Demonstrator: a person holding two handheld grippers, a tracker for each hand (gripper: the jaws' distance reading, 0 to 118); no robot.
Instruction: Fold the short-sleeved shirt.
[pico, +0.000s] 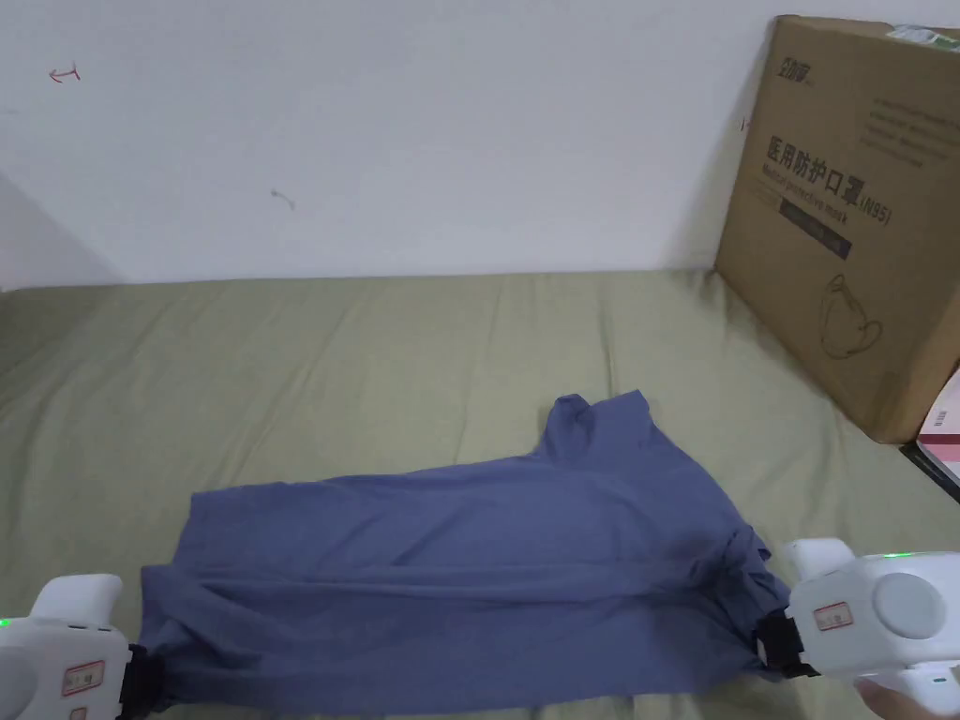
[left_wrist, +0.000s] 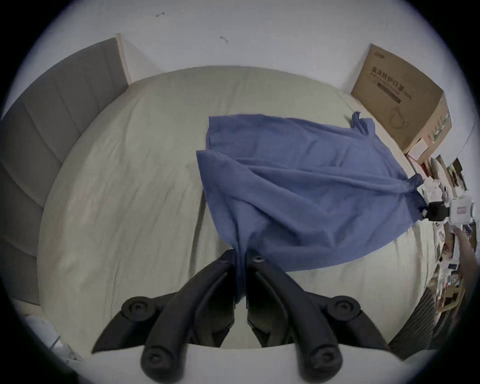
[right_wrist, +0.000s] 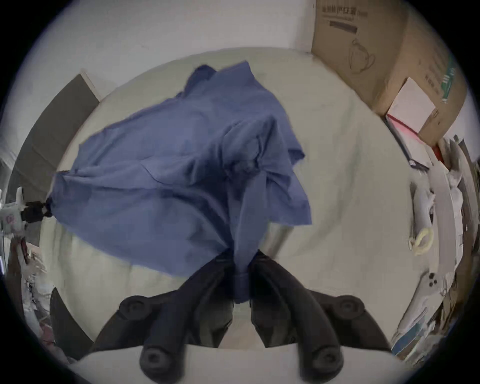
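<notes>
A blue short-sleeved shirt (pico: 450, 572) is stretched sideways over the green bed sheet (pico: 328, 375), its near edge lifted and its far part resting on the sheet. My left gripper (pico: 141, 680) is shut on the shirt's near left corner, and the cloth runs between its black jaws in the left gripper view (left_wrist: 241, 259). My right gripper (pico: 773, 647) is shut on the near right corner, with a bunched strip of the shirt (right_wrist: 181, 161) pinched between its jaws (right_wrist: 241, 262). One sleeve (pico: 600, 417) sticks out toward the wall.
A large cardboard box (pico: 844, 216) stands on the bed at the far right against the white wall. A small white and pink box (pico: 942, 431) lies beside it. A grey headboard (left_wrist: 52, 117) is at the left. Clutter (right_wrist: 441, 207) lines the bed's right side.
</notes>
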